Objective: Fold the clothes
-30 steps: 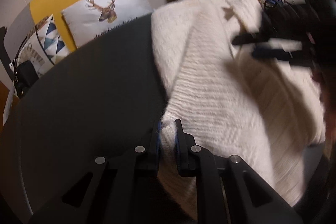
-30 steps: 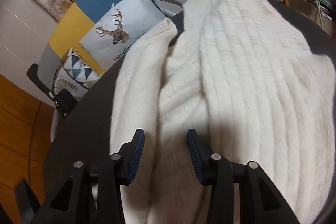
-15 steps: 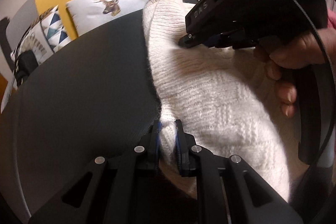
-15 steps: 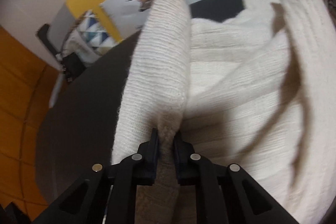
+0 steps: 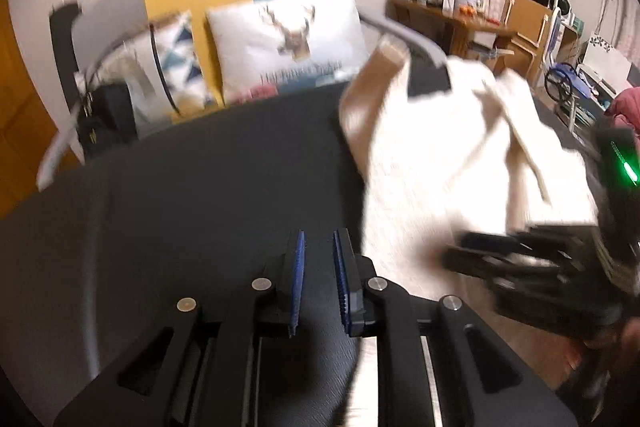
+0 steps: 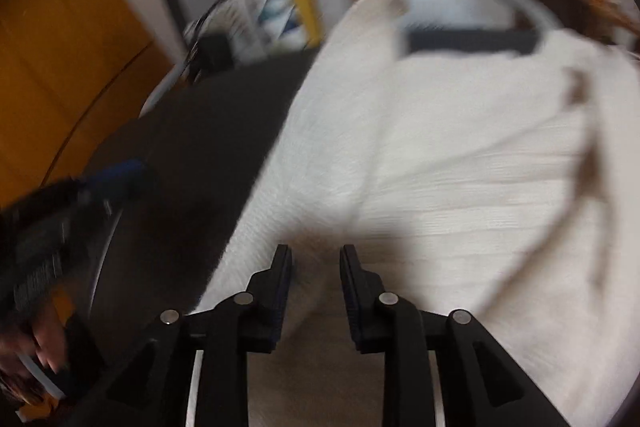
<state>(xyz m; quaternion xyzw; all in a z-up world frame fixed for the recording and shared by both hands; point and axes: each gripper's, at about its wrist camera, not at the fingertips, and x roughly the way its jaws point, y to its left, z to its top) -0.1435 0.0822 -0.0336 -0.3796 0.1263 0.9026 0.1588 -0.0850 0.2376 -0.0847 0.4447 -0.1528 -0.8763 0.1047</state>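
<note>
A cream knitted sweater [image 5: 460, 155] lies in blurred folds on the right half of a dark round table [image 5: 200, 187]. My left gripper [image 5: 319, 239] is open by a narrow gap over bare table just left of the sweater's edge, with nothing between its blue pads. In the right wrist view my right gripper [image 6: 314, 255] is open above the sweater [image 6: 440, 155], the knit showing beneath the gap. The right gripper [image 5: 468, 251] also shows at the sweater's near right edge. The left gripper [image 6: 116, 175] appears blurred at far left over the table [image 6: 208, 131].
Behind the table stands a sofa with a deer-print pillow [image 5: 288, 35] and a triangle-pattern pillow [image 5: 176, 55]. A black bag [image 5: 104, 111] sits at its left end. A wooden sideboard [image 5: 452, 19] with small items is at the back right. A hand [image 6: 40, 347] holds the left tool.
Both grippers let go of the sweater fold and opened. The left gripper drew back left over bare table; the raised fold dropped onto the sweater. Both views are motion-blurred.
</note>
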